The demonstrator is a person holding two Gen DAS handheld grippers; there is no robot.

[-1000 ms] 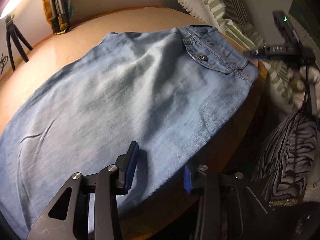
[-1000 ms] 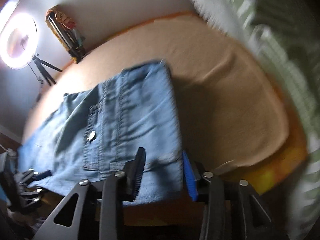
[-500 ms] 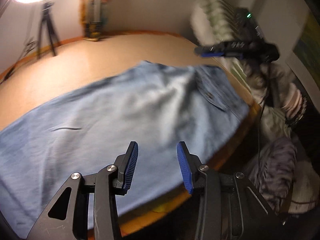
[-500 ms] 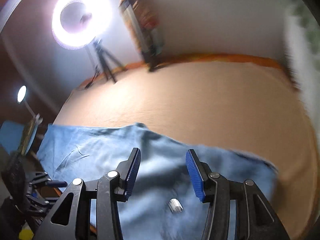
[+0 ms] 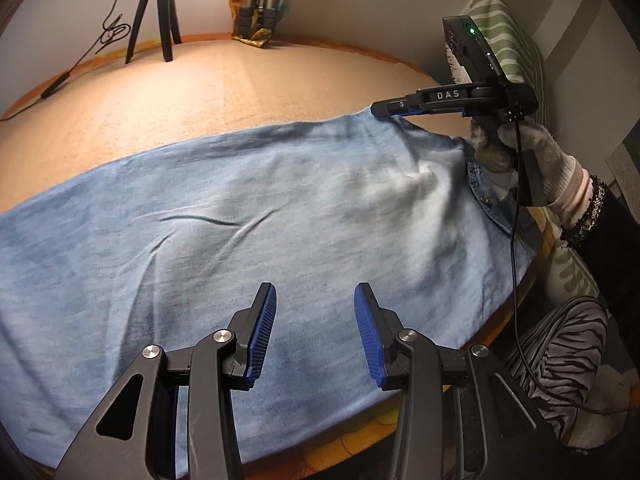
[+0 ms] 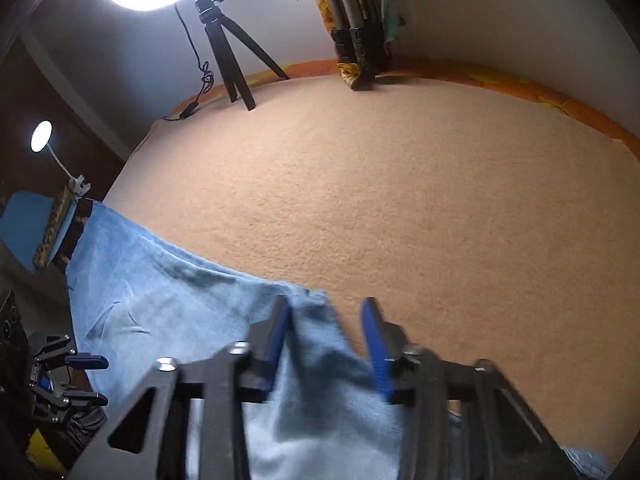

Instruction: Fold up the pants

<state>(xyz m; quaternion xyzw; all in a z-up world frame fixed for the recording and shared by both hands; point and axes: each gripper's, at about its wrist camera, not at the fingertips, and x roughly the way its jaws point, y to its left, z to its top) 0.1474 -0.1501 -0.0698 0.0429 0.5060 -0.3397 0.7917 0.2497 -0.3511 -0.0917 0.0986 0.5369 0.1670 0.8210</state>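
While spread, left claw (image 5: 315, 330) hovers over pants (image 5: 248, 216) | right claw (image 6: 326, 344) spread at far edge

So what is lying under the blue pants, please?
The pants lie flat on a peach-coloured cover, with an orange patterned layer showing below it at the near edge. What lies directly beneath the denim is hidden by the denim itself.

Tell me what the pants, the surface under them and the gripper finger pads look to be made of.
Pants: light blue denim, matte and faded, with stitched seams and a metal pocket button. Surface: beige cloth, probably terry or fleece, judging by its nubby texture. Left gripper finger pads: blue ribbed plastic or rubber, on black arms that look like rigid plastic.
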